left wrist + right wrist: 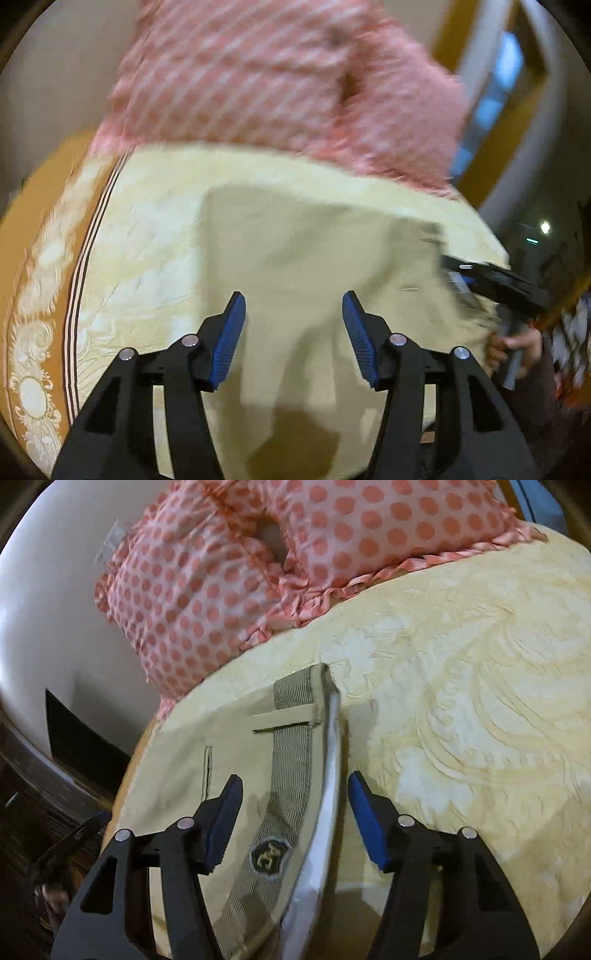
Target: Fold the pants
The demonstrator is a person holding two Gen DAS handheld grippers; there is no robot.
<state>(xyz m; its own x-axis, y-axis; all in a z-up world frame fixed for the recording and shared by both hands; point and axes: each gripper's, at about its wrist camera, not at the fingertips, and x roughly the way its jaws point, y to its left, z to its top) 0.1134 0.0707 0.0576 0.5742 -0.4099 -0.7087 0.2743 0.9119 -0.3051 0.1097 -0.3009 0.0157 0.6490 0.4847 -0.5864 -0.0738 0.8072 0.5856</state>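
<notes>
On the bed, across a pale yellow bedspread (461, 672) with raised swirling quilted relief, lie the khaki pants (177, 760). Right wrist view: waistband (291, 760) runs from 12 toward 6 o'clock, ribbed grey-green inner tape exposed, one belt loop (284, 722) crossing it, an embroidered shield badge (267, 854) low on the tape, and white lining along the band's 3 o'clock edge. A stitched pocket slit sits at 9 o'clock of the band. Cloth is smooth woven cotton, flat, lightly creased.

Right gripper (295, 797): black arms, blue ribbed pads, jaws spread wide, straddling the waistband without clamping it.

Left wrist view, motion-blurred: pants (295, 266) fill the centre, a broad rectangular panel with soft folds. Left gripper (293, 317) hovers over it, jaws likewise apart, nothing pinched. Right gripper appears at 3 o'clock on the cloth's edge.

Pink polka-dot pillows (229, 572) with ruffled trim rest at 12 o'clock. An orange border (44, 229) with white scrollwork edges the bedspread at 9 o'clock.
</notes>
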